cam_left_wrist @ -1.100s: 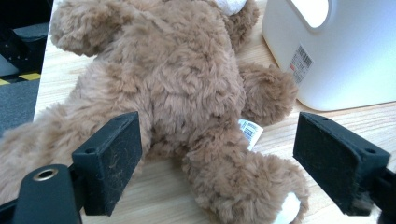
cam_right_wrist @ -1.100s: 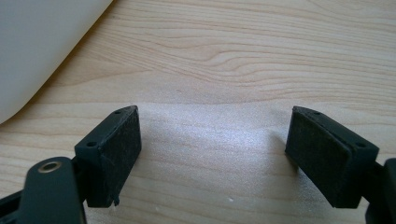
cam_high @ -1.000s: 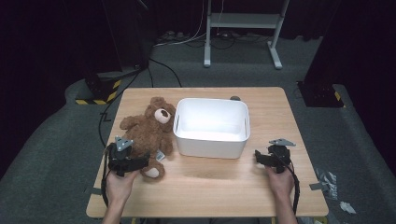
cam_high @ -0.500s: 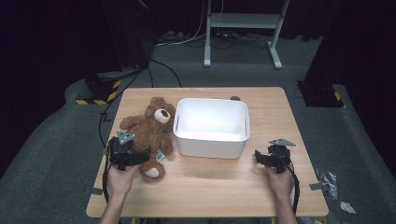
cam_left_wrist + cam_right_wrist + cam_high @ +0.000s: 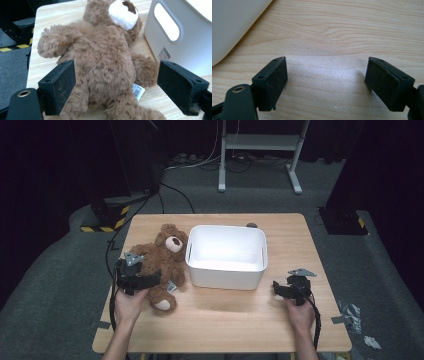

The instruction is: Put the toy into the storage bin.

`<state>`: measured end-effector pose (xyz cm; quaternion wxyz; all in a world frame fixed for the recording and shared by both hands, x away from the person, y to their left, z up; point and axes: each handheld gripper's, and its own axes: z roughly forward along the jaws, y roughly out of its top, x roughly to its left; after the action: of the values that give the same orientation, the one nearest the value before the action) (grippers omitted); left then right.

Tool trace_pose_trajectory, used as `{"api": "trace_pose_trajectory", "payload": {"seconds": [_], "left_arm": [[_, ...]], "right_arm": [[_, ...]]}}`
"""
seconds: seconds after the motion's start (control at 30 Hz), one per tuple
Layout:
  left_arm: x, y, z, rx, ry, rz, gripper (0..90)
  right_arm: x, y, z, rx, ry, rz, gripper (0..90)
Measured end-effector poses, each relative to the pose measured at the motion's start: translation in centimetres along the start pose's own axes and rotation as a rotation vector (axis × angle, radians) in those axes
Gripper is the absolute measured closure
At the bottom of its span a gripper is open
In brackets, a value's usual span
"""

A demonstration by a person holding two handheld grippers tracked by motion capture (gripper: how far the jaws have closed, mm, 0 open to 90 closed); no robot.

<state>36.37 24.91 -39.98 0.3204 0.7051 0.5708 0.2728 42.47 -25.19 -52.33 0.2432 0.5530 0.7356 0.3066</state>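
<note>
I'm holding my left gripper wide open astride the teddy bear, white bin at its three o'clock, right gripper gaping empty over the table.

The right gripper has its two black jaws spread wide apart, with nothing between them. Each jaw carries a flat, dark, rough-faced pad; small holes show on the upper edges of both. Both jaws stand over the wooden tabletop, a pale surface with wavy grain. A brighter, glossy patch of that tabletop lies directly between the jaws. A white container occupies the upper left corner, beyond the left-hand jaw and apart from it; its curved lower edge meets the tabletop. A round metal-ringed hole sits on the gripper body just below the left-hand jaw.
</note>
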Motion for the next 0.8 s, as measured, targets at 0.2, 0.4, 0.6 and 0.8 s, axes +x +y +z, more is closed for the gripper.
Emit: {"api": "trace_pose_trajectory", "payload": {"seconds": [0.2, 0.4, 0.6, 0.8], "left_arm": [[0.1, 0.7, 0.3, 0.004, -0.005, -0.008, 14.9], [0.1, 1.6, 0.6, 0.014, -0.005, -0.008, 14.9], [-0.1, 2.3, 1.1, 0.026, 0.017, 0.016, 14.7], [-0.3, 2.8, 1.7, 0.039, 0.014, 0.034, 14.5]], "right_arm": [[0.0, 0.0, 0.0, 0.000, 0.000, 0.000, 17.6], [0.0, 0.0, 0.0, 0.000, 0.000, 0.001, 17.6], [0.0, 0.0, 0.0, 0.000, 0.000, 0.001, 17.6], [0.0, 0.0, 0.0, 0.000, 0.000, 0.001, 17.6]]}}
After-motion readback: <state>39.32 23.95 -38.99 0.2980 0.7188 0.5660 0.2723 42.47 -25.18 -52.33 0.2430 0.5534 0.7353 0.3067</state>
